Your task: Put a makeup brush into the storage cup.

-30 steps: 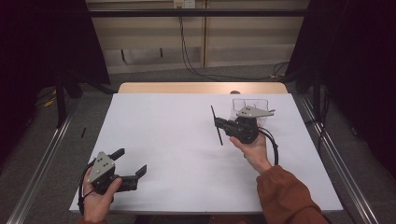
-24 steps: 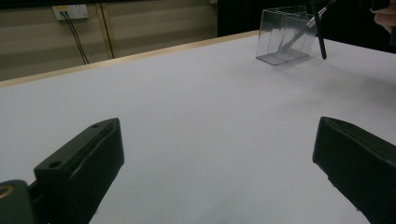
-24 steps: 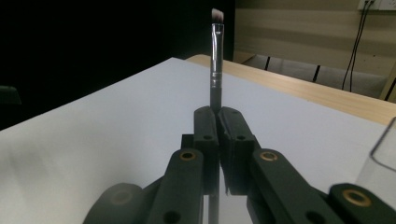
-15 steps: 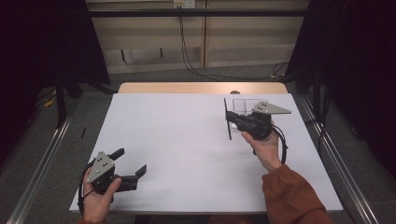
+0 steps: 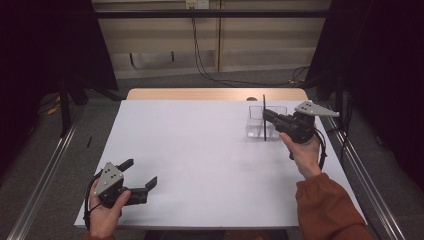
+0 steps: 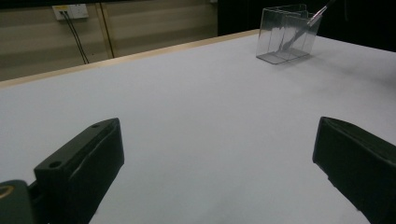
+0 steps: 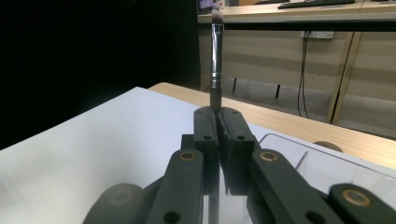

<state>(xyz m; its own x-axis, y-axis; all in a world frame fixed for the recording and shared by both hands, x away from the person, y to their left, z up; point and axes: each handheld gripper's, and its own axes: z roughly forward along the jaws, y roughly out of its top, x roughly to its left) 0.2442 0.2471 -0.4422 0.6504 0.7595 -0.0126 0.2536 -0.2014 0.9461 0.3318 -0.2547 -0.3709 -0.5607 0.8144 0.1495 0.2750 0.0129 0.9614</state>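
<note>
A thin black brush (image 5: 264,125) with a silver band (image 7: 215,60) stands upright, and my right gripper (image 5: 268,116) is shut on its handle. The jaws press together around it in the right gripper view (image 7: 218,116). The brush is at a clear plastic box (image 5: 255,125) at the far right of the table. Whether its lower end is inside the box I cannot tell. The left gripper view has the box (image 6: 287,32) far off with the brush (image 6: 317,13) slanting at it. My left gripper (image 5: 140,172) rests open at the near left, nothing between its jaws (image 6: 219,154).
A white sheet (image 5: 200,150) covers the table, with a bare wooden strip (image 5: 200,94) along the far edge. Metal rails (image 5: 360,170) run along both sides. Cables hang at the back wall.
My right gripper has carried the brush to the right and farther back, up to the clear box. The left gripper has stayed where it was.
</note>
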